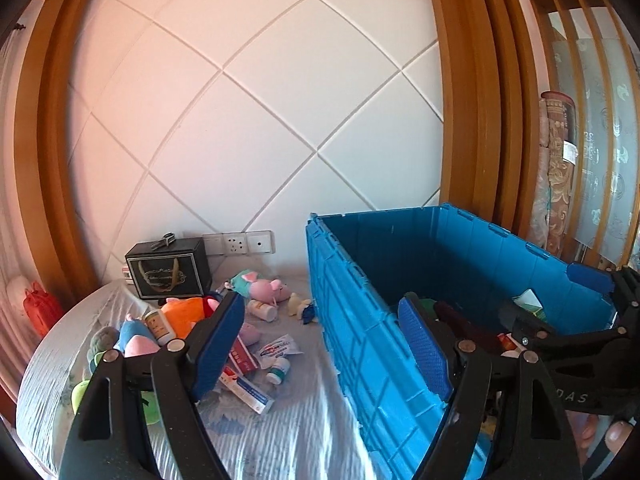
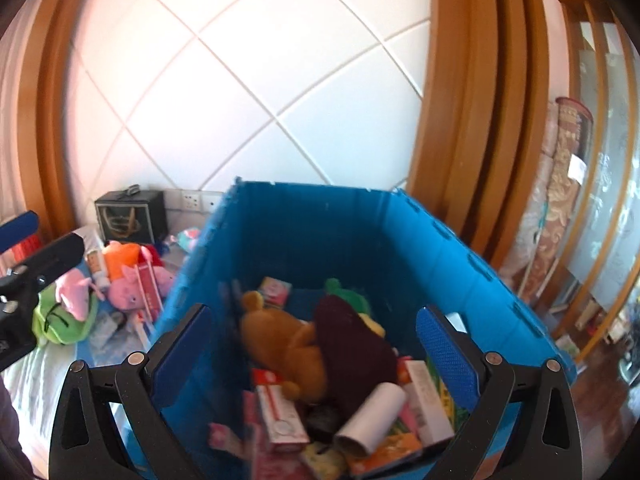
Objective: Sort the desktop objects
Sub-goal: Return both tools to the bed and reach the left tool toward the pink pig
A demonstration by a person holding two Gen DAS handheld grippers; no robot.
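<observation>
A blue plastic crate [image 1: 360, 300] stands on the cloth-covered table; in the right wrist view [image 2: 460, 264] it holds a brown plush bear [image 2: 284, 340], a dark maroon plush [image 2: 352, 352], a white roll [image 2: 376, 412] and several boxes. My left gripper [image 1: 324, 344] is open and empty, straddling the crate's left wall. My right gripper [image 2: 316, 356] is open and empty above the crate's contents. Left of the crate lie plush toys, among them a pink pig [image 1: 272, 288] and an orange plush [image 1: 184, 314], plus small bottles [image 1: 159, 326] and toothpaste boxes [image 1: 248, 392].
A black gift box [image 1: 168, 272] stands at the back by wall sockets [image 1: 240, 243]. A red bag [image 1: 40, 308] sits at the far left. A green plush [image 2: 60, 320] lies near the table's left edge. Rolled rugs [image 1: 556, 168] lean at the right.
</observation>
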